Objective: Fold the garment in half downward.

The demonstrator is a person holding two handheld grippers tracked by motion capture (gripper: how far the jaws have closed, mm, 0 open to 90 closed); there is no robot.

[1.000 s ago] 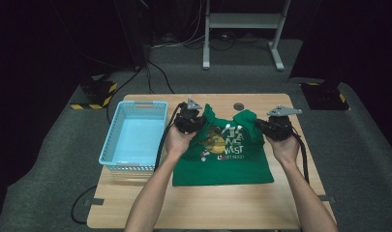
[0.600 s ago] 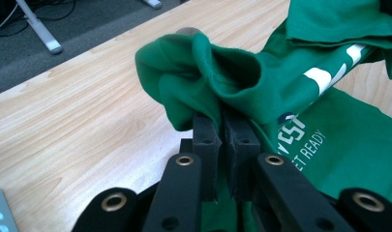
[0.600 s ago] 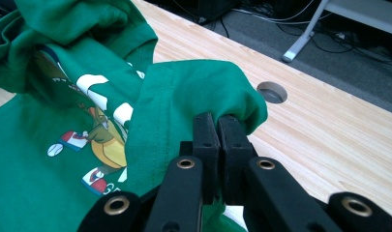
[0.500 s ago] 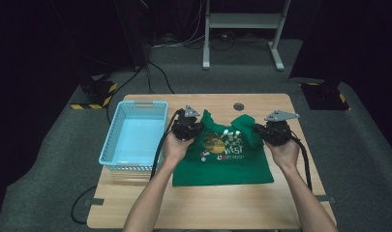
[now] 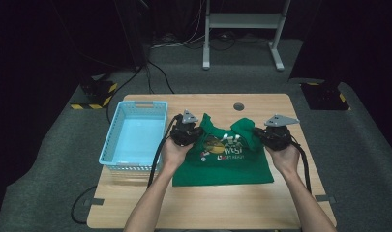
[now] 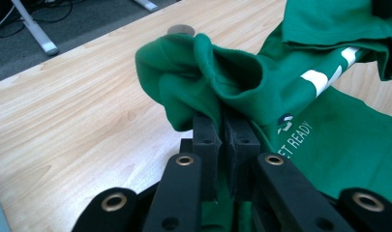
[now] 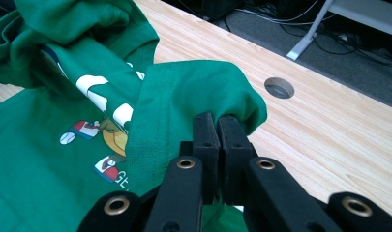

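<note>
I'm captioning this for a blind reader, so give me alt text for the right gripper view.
The right tongs, seen from just behind, are shut on a raised fold of a green T-shirt. The shirt's cartoon print spreads to the left over a light wooden table, which has a round cable hole.

Green T-shirt [image 5: 222, 162]: soft matt knit cloth, printed graphic smooth and slightly glossy. Desk [image 5: 203, 208]: pale wood, visible grain, satin finish. Left gripper [image 6: 221, 126] and right gripper [image 7: 218, 126]: jaws matt black plastic, pads look foamy, brass-coloured metal rivets. Basket [image 5: 117, 145] at desk's left edge: light blue plastic, latticed walls.
</note>
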